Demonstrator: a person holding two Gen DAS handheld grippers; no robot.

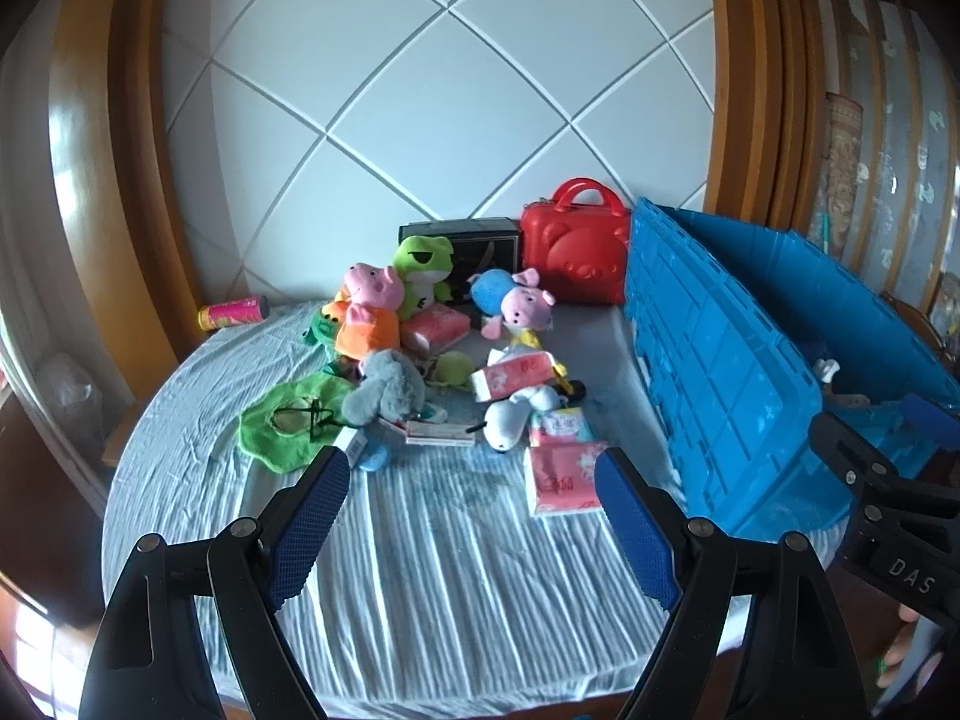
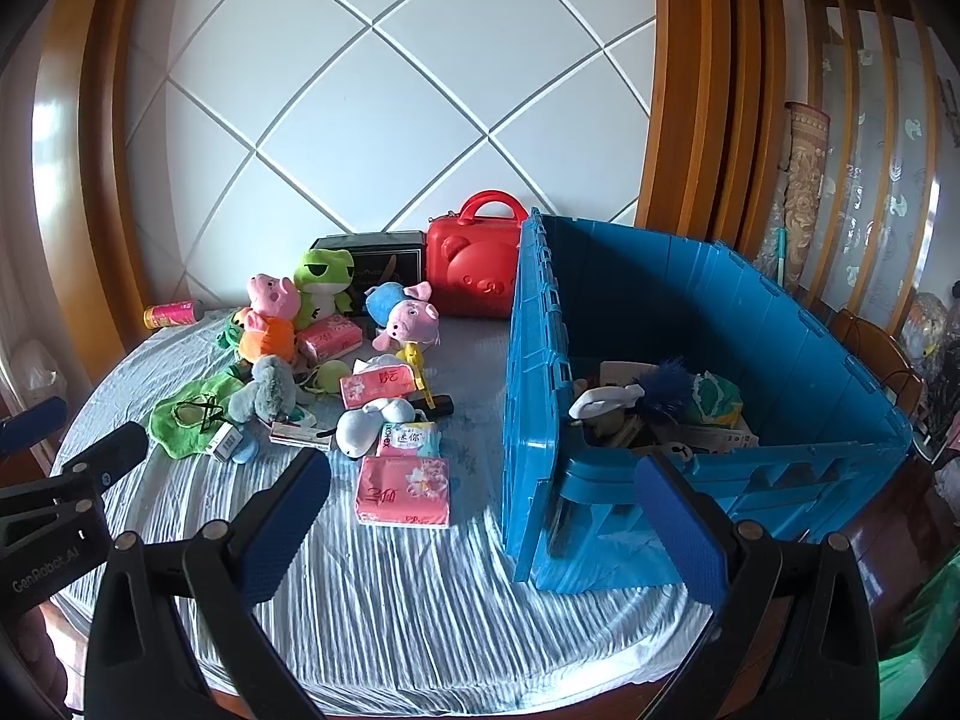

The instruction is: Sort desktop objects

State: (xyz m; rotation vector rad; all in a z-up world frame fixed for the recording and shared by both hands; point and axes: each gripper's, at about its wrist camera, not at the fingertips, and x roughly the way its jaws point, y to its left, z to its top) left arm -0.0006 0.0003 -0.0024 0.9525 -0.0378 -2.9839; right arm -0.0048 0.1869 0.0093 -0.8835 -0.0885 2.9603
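Right wrist view shows my right gripper (image 2: 480, 510) spread wide and empty, hovering low over the striped tablecloth (image 2: 390, 600), I guess so either pile is reachable: the blue crate (image 2: 750, 312) at 2 o'clock already holds several items, while plush toys (image 2: 273, 318) and pink tissue packs (image 2: 402, 492) lie scattered at 11 o'clock. My left gripper (image 1: 474, 516) is likewise spread, holding nothing, aimed at that clutter.

Left gripper (image 1: 474, 516) spread wide above striped cloth (image 1: 456, 588); toy heap (image 1: 420, 354) ahead, blue crate (image 1: 720, 384) to the right, red case (image 1: 573, 258) behind
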